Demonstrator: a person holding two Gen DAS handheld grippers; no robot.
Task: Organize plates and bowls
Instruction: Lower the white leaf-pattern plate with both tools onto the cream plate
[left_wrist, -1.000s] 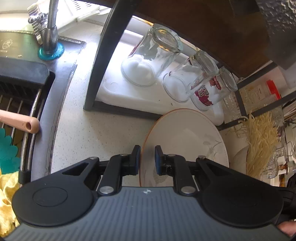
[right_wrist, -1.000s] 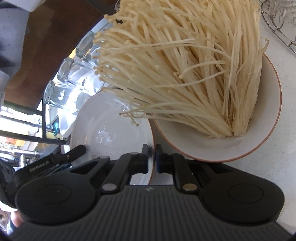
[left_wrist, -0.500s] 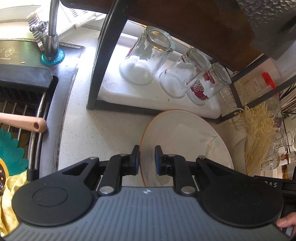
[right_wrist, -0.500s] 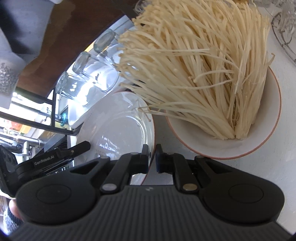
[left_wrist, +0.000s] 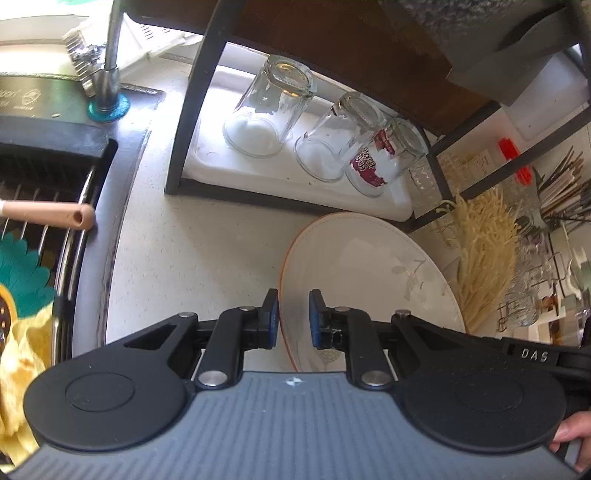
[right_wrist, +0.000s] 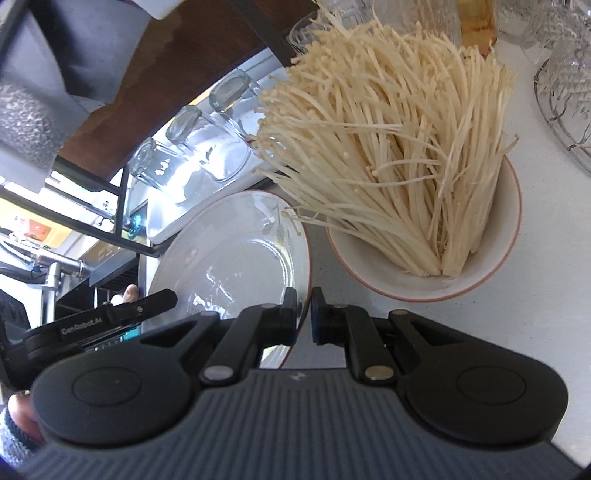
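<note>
The round white ceramic plate (left_wrist: 369, 266) has a thin orange-brown rim and a faint grey leaf motif. The white bowl (right_wrist: 491, 266) carries the same reddish rim line and holds pale cream enoki mushrooms (right_wrist: 388, 147). One clear upturned glass (left_wrist: 380, 162) bears a dark red and white print. The countertop (left_wrist: 192, 251) is cream, finely speckled. Black grippers, blue-edged pads (left_wrist: 272, 317).

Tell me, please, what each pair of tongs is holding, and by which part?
Both hold the same white plate by its orange rim: the left tongs grip one edge, the right tongs the opposite edge, beside the bowl of enoki mushrooms.
</note>
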